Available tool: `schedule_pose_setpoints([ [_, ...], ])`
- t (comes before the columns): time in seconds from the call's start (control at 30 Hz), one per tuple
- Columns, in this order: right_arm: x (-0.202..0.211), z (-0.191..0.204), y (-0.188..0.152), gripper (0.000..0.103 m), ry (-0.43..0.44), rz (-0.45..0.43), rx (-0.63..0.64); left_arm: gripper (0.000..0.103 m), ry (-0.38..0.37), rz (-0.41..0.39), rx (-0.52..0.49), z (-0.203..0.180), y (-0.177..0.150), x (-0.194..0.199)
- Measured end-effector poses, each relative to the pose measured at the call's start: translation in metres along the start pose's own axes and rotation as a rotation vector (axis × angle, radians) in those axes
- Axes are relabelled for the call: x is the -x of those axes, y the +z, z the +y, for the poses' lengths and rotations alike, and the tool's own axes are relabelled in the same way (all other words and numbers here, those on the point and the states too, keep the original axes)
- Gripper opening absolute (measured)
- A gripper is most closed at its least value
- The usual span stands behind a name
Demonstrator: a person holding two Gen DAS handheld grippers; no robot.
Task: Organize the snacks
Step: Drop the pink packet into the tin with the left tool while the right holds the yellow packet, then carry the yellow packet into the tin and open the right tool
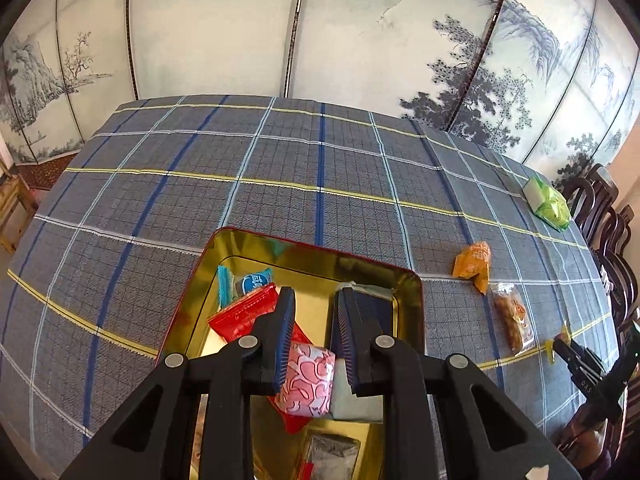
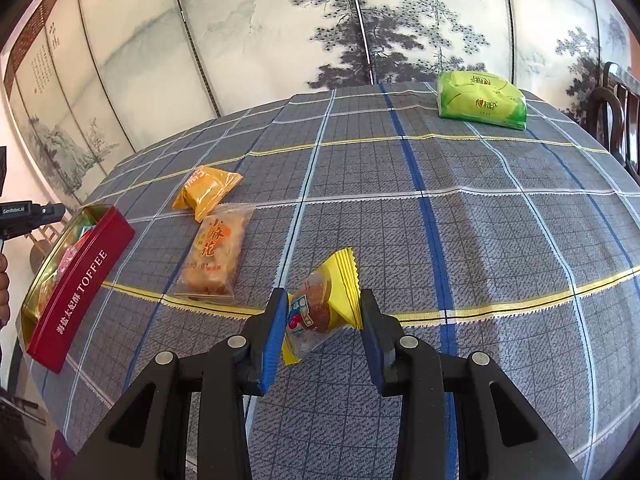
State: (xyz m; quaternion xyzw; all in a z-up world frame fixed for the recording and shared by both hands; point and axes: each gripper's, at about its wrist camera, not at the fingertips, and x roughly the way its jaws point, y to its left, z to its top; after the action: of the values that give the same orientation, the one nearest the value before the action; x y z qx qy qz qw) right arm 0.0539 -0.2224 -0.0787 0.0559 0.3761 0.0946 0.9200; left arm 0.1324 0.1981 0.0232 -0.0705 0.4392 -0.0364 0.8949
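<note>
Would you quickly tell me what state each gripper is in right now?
Left gripper: shut on the pink heart-patterned snack packet.
Right gripper: shut on the yellow-wrapped snack packet.

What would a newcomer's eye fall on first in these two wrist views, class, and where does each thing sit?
Probably the red toffee tin at the checked tablecloth's left edge, its gold inside holding wrapped snacks under the left gripper. Next, the yellow-wrapped snack pinched in the right gripper, and the green packet at the far right.
</note>
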Motion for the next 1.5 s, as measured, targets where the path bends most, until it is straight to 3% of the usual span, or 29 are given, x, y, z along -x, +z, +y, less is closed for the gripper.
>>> schedule_pose_setpoints([
  [0.17, 0.000, 0.000, -0.001, 0.037, -0.001, -0.007, -0.001, 0.021, 0.006, -0.046, -0.020, -0.005, -0.029, 0.031],
  [0.4, 0.002, 0.001, -0.001, 0.037, -0.006, 0.009, 0.008, 0.047, 0.099, -0.136, -0.001, -0.002, -0.074, 0.076],
  [0.6, 0.016, 0.012, -0.009, 0.037, 0.049, 0.017, -0.035, 0.058, 0.195, -0.187, -0.050, -0.006, -0.099, 0.098],
  [0.8, 0.037, 0.061, -0.001, 0.037, 0.147, -0.003, 0.010, 0.064, 0.207, -0.220, -0.052, -0.005, -0.108, 0.110],
  [1.07, 0.053, 0.155, 0.013, 0.037, 0.282, -0.006, 0.143, 0.068, 0.240, -0.234, -0.056, 0.006, -0.116, 0.114],
  [1.5, 0.038, 0.260, 0.013, 0.037, 0.445, 0.081, 0.252, 0.075, 0.265, -0.202, -0.024, 0.029, -0.127, 0.108],
])
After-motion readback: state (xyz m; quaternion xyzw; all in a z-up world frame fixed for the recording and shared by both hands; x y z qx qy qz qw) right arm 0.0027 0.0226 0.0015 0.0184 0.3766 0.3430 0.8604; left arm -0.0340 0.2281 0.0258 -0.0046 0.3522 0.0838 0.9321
